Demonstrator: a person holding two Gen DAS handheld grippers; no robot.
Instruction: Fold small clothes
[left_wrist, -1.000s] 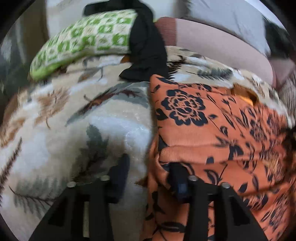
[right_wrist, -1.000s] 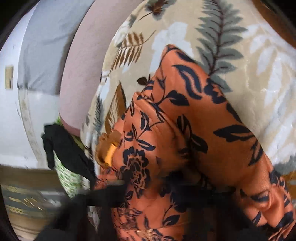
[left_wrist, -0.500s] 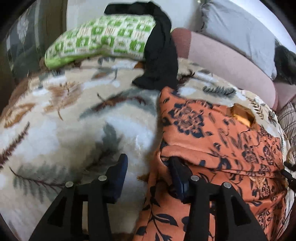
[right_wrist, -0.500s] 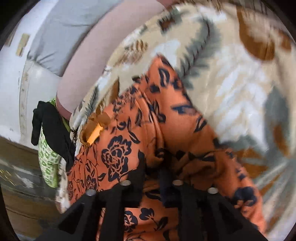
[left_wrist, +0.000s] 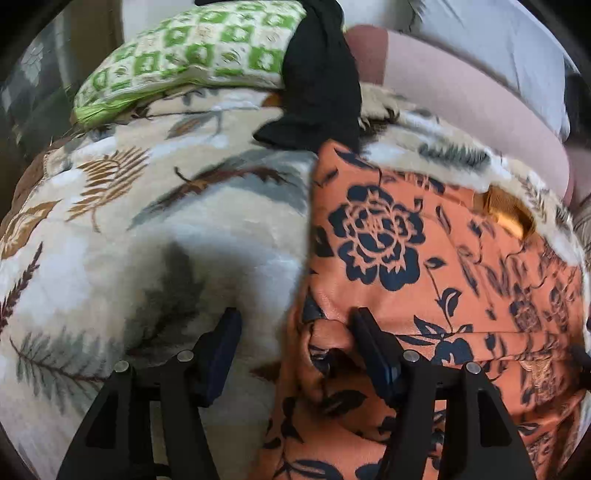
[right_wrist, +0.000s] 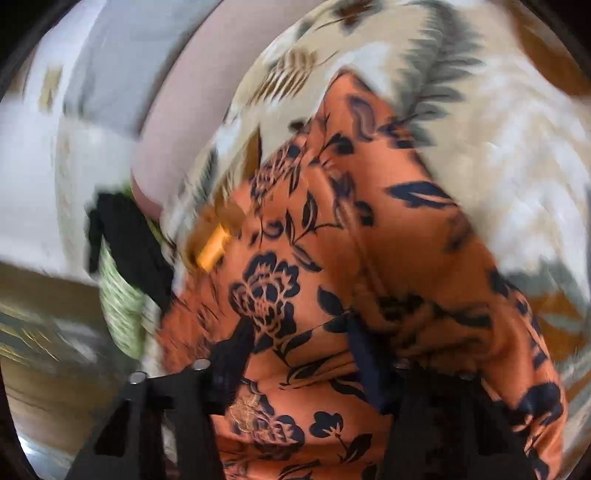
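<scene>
Since a second ago both my pairs of jaws have been opening: the right pair was clenched on a fold of cloth then, and the left pair stood narrower than it does now.

Left jaws are released, spread wide, with the left edge of the orange garment with dark navy flowers and leaves lying loose between the fingers; the right finger sits on the cloth, the left finger over the bare blanket beside it.

Right jaws are released too, parted over the rumpled near part of the orange garment, with cloth lying between them unpinched. That view is blurred.

The garment lies folded on a plush cream blanket printed with grey and brown leaves, which covers the bed. Its far corner touches a black piece of clothing draped over the end of a green-and-white checked pillow at the far edge of the blanket. Past the blanket's far right edge runs a dusty pink cushion, with a grey pillow behind it.
</scene>
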